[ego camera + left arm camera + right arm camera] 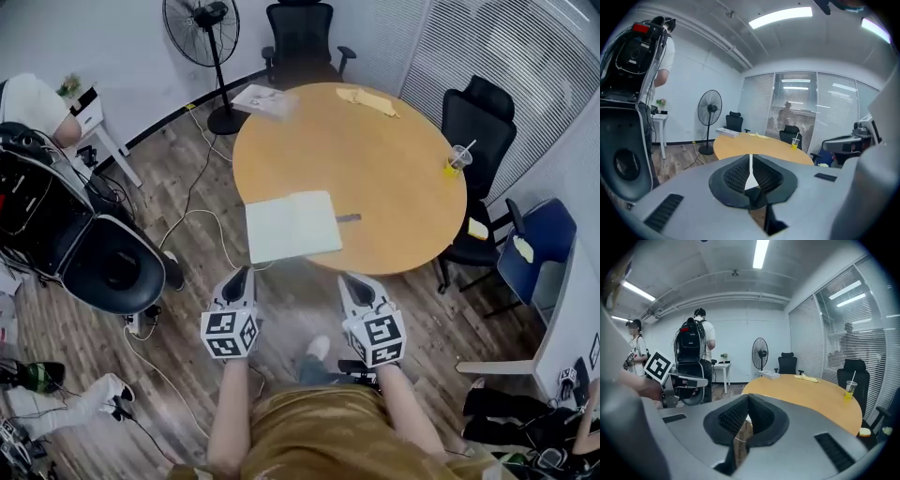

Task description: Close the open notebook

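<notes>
The open notebook lies flat with its white pages up, at the near edge of the round wooden table. A small dark pen rests just right of it. My left gripper hangs over the floor just short of the table edge, below the notebook's left corner, with its jaws pressed together and nothing in them. My right gripper is level with it, below the notebook's right corner, also shut and empty. In the left gripper view the left gripper points over the tabletop, as does the right gripper in its own view.
A cup of yellow drink stands at the table's right edge. Papers and a yellow sheet lie at the far side. Black chairs ring the table; a black seat and cables are at the left.
</notes>
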Tool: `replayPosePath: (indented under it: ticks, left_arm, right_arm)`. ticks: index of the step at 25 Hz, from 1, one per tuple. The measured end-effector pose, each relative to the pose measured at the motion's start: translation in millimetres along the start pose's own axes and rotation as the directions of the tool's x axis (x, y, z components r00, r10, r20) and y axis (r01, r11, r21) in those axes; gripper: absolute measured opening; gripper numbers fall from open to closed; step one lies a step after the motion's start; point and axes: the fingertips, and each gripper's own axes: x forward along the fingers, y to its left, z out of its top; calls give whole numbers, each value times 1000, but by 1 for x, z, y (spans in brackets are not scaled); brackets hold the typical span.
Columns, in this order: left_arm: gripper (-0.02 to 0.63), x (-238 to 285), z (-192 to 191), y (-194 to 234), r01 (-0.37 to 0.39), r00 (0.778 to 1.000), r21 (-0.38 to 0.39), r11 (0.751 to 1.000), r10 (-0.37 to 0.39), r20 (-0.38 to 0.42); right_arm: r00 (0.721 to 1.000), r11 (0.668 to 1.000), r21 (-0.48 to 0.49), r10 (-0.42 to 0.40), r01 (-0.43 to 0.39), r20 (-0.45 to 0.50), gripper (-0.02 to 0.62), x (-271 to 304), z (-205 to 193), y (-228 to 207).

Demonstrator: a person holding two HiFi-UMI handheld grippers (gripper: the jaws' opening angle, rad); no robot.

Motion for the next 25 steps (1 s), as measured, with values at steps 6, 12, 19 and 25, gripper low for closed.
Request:
replayPosePath:
  ticks: [6, 12, 19, 25]
  left_arm:
    - [43, 39, 2, 22, -91, 996, -11, 996, 91, -13]
    - [43, 56, 1, 28, -112, 993, 0, 994, 112, -42]
    - [43, 80, -10, 30, -101, 991, -6, 995, 100, -84]
    - [43, 100, -13, 40, -114, 991, -40, 993, 111, -75]
  right_arm:
    - [1000, 999, -53, -11, 10, -26, 12, 23, -3, -50]
    - [1000, 1000, -15, -6, 6, -28, 12, 36, -9, -67]
    - [999, 1000, 3, -5, 5, -49, 12, 55, -13, -82]
    - [997, 1000, -12, -4, 3, -71, 12, 71, -14, -95]
